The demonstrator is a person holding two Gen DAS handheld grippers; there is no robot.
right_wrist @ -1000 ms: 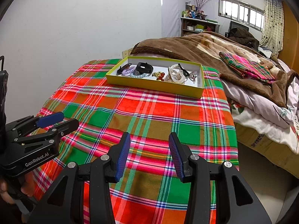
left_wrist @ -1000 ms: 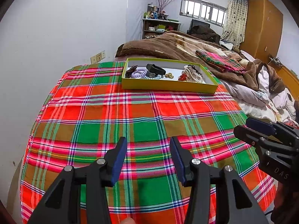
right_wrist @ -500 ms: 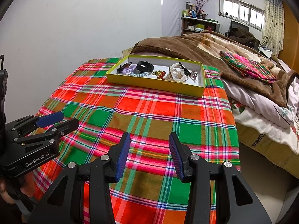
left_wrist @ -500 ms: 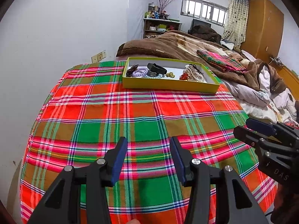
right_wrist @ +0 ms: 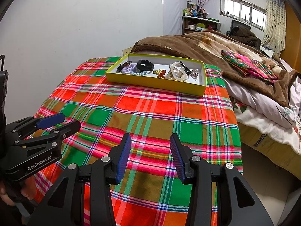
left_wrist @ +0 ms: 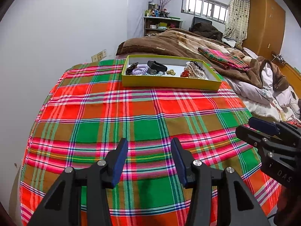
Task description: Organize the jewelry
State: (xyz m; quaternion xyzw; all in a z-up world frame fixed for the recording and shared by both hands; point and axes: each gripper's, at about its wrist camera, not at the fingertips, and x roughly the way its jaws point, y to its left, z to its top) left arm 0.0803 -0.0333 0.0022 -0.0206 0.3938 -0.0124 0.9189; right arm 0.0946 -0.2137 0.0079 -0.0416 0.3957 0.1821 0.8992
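Both tools hang over the near end of the plaid cloth (left_wrist: pixel 143 113), well apart from the work. The left gripper (left_wrist: pixel 149 157) has its jaws spread wide with nothing between them; the right gripper (right_wrist: pixel 150 153) likewise, wide and empty. The yellow tray (right_wrist: pixel 150 83) sits at the far end of the cloth, just short of the brown blanket (right_wrist: pixel 188 45). All visible jewelry already lies inside the tray, none on the cloth, a scene that fits pieces gathered in as well as pieces waiting to be sorted out. Contents, left to right: a dark hair clip (right_wrist: pixel 123 65), a lilac coil tie (right_wrist: pixel 129 68), a pale blue coil tie (right_wrist: pixel 140 72), a black band (right_wrist: pixel 144 65), a gold-and-red bead cluster (right_wrist: pixel 160 72), a tangle of cream rings (right_wrist: pixel 177 71) with a black clip (right_wrist: pixel 185 68) across them, and a small sparkly piece (right_wrist: pixel 195 73). Judgement: any pick here wants a steep approach over the low wall, jaws narrowed beforehand, one item at a time. The coil ties touch and overlap; the cream tangle would probably drag neighbours, so the second tool might steady the tray.
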